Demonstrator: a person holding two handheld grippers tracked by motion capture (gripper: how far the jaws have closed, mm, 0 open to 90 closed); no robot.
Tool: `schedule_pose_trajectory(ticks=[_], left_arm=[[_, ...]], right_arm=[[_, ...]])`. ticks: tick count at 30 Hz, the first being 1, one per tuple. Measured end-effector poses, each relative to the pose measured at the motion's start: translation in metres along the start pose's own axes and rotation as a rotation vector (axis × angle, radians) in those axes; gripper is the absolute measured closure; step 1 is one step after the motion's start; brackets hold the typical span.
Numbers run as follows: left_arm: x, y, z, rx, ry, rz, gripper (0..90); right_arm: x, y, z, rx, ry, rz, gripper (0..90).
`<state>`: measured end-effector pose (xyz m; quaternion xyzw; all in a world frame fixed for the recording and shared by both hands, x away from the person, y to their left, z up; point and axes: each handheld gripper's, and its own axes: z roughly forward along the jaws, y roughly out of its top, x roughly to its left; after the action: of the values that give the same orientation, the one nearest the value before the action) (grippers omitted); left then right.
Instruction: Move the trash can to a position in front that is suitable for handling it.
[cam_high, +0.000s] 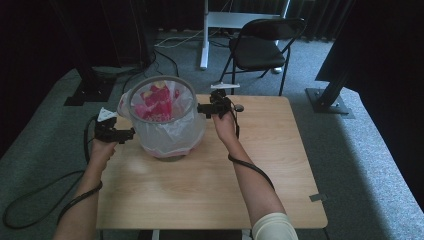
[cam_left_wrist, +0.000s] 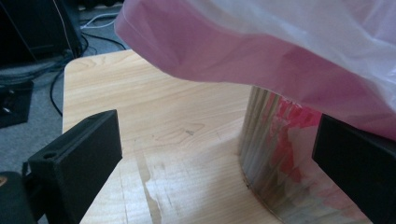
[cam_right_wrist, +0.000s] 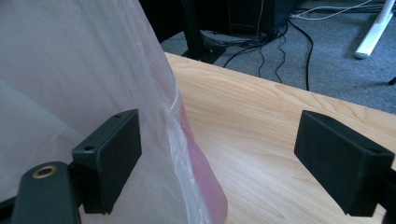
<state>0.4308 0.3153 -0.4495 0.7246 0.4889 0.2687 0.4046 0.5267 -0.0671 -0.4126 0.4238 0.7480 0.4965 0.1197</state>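
between my two grippers stands the bin (cam_high: 165, 120), near the table's (cam_high: 210, 185) far left corner, its thin plastic liner (cam_high: 172, 132) draped down the outside over pink scraps. my left gripper (cam_high: 131, 133) sits at the bin's left, low, jaws apart around the hanging liner edge. my right gripper (cam_high: 200, 108) is at the bin's right, near the rim, jaws apart too, liner brushing one jaw. neither is clamped yet.
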Motion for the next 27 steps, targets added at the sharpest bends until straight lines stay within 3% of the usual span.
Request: schedule_pose_trajectory(ticks=[5,13,21,27], left_arm=[[-0.008,0.002,0.007,-0.008,-0.020,-0.009,1.5],[-0.025,0.014,0.016,0.018,-0.056,0.047,1.5],[-0.045,0.022,0.024,0.031,-0.095,0.092,1.5],[-0.058,0.028,0.027,0.031,-0.122,0.108,1.5]], right_arm=[[-0.006,-0.001,-0.010,0.002,-0.025,-0.037,14.3],[-0.020,-0.006,-0.029,0.008,-0.041,-0.050,14.2],[-0.037,-0.017,-0.049,-0.009,-0.036,-0.009,14.3],[-0.046,-0.025,-0.065,-0.016,-0.043,-0.006,14.4]])
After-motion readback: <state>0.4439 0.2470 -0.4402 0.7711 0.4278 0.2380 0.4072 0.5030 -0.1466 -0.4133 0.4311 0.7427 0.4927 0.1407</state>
